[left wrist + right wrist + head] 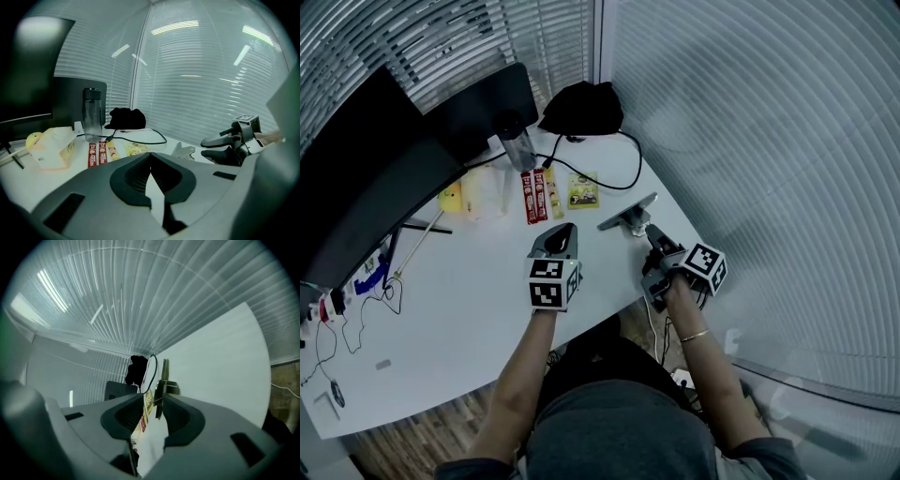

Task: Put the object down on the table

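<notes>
Metal bracket [628,214] lay on counter [469,309] just in front of right claw [651,232], jaws wide, gripping nothing. Left claw [560,229] closed, empty. Red sachets [97,154] read "Nescafé".

Grey left tool [559,231], darker right tool [651,232], each bearing black-white marker cube [551,283]; thin bracelet [695,335], grey top [619,427]

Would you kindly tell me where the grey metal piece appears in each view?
Head view: grey metal piece, centre-right, just ahead of the right gripper.
Left gripper view: piece right of centre.
Right gripper view: piece central, beyond the fingers.
Shared landmark: black bag.
</notes>
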The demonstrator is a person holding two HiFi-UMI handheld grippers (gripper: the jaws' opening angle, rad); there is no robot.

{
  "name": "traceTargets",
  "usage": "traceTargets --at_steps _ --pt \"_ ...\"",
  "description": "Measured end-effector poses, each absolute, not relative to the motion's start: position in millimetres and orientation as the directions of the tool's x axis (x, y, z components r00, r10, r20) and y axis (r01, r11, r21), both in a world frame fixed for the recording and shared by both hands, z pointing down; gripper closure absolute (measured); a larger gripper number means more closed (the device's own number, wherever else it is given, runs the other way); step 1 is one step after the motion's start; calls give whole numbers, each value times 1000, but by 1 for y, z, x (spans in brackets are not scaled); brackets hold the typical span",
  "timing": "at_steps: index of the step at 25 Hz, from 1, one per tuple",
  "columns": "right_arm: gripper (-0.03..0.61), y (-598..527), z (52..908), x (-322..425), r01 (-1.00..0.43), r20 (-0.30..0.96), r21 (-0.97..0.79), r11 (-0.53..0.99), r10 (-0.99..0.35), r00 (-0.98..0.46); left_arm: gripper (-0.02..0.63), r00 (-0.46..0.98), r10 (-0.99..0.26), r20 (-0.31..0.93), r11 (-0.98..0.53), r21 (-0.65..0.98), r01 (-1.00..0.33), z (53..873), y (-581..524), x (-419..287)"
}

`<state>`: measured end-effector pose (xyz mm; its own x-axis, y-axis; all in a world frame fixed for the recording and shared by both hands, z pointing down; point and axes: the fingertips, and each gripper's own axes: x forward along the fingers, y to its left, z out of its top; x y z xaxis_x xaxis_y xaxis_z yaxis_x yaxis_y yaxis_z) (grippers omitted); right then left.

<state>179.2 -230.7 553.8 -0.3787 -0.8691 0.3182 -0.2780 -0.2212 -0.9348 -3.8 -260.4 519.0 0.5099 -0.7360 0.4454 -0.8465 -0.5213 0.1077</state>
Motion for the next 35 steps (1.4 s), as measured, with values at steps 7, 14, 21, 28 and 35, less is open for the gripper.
traceTargets --at_steps 7,14,21,28,35 --pt "483 -215 537 179 -424 338 -889 -172 -872 -355 592 529 -728 436 -542 107 -834 516 -254 -2" --pt "511 -201 521 172 -597 373 -792 -125 -874 -311 592 544 -719 433 -559 107 -822 515 -244 -6" --pt "557 -188 506 159 -723 387 -687 -73 -879 -279 591 559 -712 425 -574 105 -812 514 -231 -11" --pt "572 -170 492 147 -799 378 -599 -38 -894 -242 592 571 -705 421 -586 106 -803 512 -217 -21" --pt "574 -152 481 133 -845 373 -534 -6 -899 -230 592 577 -704 415 -594 101 -798 508 -204 -29"
